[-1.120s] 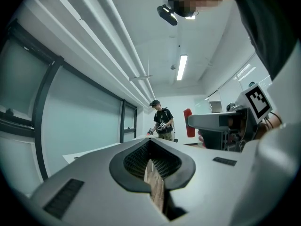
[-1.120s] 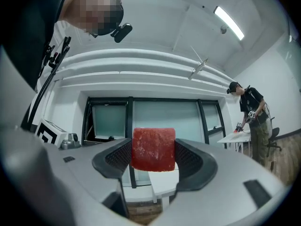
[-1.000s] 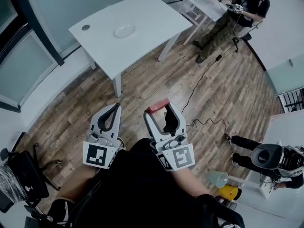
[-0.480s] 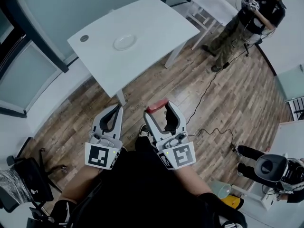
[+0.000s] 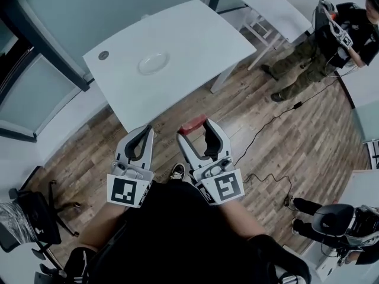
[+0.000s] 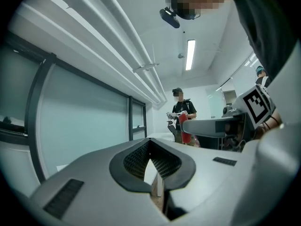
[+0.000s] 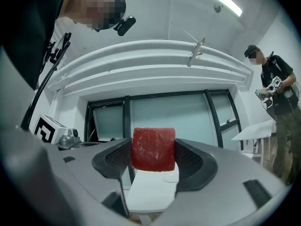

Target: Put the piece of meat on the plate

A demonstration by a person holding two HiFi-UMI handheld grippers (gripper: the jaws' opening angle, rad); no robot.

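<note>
**Clerk:** State of the right gripper?

**Inspector:** Its jaws stand partly apart and are clamped on the piece of meat. This is a red block with squared sides, pinched between the two dark pads near the tips. Its top stands proud of the jaws.

**Clerk:** And the left gripper?

**Inspector:** Its jaws are drawn together and the tips meet. Only the oval gap behind them shows, and nothing is in it.

**Clerk:** Where is the meat relative to the plate?

**Inspector:** They are well apart. The plate is white and bare. It lies on the tabletop, between the middle and the left corner, with a small round grommet nearer that corner. In the head view both grippers show against the wooden floor, just off the tabletop's near corner and edge. Neither one touches the tabletop.

**Clerk:** Anything else of note?

**Inspector:** A second person stands on the floor, past the tabletop's right corner, beside another white table.
</note>
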